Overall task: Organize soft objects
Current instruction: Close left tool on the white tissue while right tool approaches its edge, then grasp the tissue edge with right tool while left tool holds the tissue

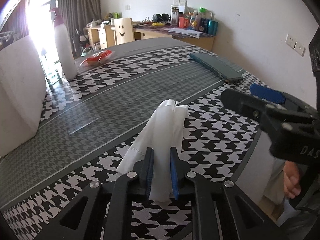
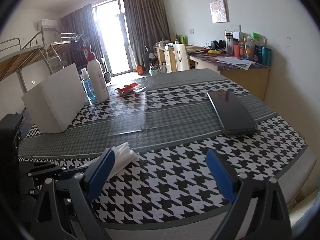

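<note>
The left gripper point(image 1: 161, 172) has its jaws pressed in on the white folded cloth point(image 1: 164, 132), pinching the near end while the rest of it runs forward, away from the camera, over the tablecloth point(image 1: 210, 140); gripping one end looks like a sensible way to lift or drag something this limp without it unfolding, though that's a reading, not a certainty. Over on the other side the right gripper point(image 2: 160, 172) sits spread wide with nothing between its blue pads, hovering just beside the cloth, seemingly ready to catch the free end or steady a fold. In the right wrist view the cloth point(image 2: 122, 156) peeks out just behind the left-hand pad. The surface is a table under a black-and-white houndstooth cover with a grey band down the middle, and the sheen suggests a clear protective sheet on top, so the cloth may slide easily. A dark phone point(image 2: 232, 112) lies flat toward the right, well apart from the cloth; a white box point(image 2: 56, 104) stands at the left, with a tall white pump bottle point(image 2: 98, 80) and a small blue bottle point(image 2: 88, 88) just beside it, and a red wrapper point(image 2: 128, 89) farther back. Beyond the table: a cluttered desk point(image 2: 240, 68) against the wall, a chair with a smiley face point(image 2: 181, 57), grey curtains point(image 2: 144, 26) and a glaring bright balcony door point(image 2: 112, 40)
</note>
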### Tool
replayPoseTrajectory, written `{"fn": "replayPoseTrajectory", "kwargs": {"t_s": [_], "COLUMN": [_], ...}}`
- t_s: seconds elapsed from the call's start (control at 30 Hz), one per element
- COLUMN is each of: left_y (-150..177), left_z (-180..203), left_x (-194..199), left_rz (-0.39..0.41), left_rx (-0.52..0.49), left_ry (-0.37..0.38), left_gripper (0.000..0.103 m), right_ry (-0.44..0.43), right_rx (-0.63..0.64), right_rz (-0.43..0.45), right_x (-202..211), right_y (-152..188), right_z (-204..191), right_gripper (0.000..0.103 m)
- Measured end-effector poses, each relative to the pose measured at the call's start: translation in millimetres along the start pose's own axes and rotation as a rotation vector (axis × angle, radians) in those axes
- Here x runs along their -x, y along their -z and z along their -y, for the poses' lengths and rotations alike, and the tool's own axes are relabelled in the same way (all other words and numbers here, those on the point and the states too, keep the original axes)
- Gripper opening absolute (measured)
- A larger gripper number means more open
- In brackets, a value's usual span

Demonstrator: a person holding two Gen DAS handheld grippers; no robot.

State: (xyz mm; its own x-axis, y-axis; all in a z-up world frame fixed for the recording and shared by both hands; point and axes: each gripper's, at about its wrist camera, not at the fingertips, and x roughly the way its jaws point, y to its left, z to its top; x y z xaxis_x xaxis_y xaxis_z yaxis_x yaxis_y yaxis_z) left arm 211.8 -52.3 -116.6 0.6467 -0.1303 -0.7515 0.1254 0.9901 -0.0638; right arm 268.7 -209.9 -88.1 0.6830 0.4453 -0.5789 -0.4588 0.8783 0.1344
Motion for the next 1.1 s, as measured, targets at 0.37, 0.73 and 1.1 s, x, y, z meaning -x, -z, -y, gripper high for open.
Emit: {"fn": "replayPoseTrajectory", "kwargs": {"t_s": [0.37, 0.73, 1.1], "left_y": [0.0, 5.5, 7.7], "left_z": [3.1, 8.4, 13.5], "left_x": [17.1, 25.6, 30.0], "left_rz": [0.045, 0.060, 0.067], "left_rx": [0.002, -0.018, -0.032], "left_ry": [0.025, 0.048, 0.069], "left_gripper": [0.017, 0.017, 0.017], "right_ry": [-0.038, -0.190, -0.294], "right_rx": [0.015, -0.050, -0.090], "right_rz": [-0.008, -0.124, -0.182], "right_x": [-0.6, -23.2, -31.8], "right_y": [-0.5, 5.7, 6.2], "right_z": [-9.3, -10.4, -11.4], "right_gripper": [0.090, 0.064, 0.030]}}
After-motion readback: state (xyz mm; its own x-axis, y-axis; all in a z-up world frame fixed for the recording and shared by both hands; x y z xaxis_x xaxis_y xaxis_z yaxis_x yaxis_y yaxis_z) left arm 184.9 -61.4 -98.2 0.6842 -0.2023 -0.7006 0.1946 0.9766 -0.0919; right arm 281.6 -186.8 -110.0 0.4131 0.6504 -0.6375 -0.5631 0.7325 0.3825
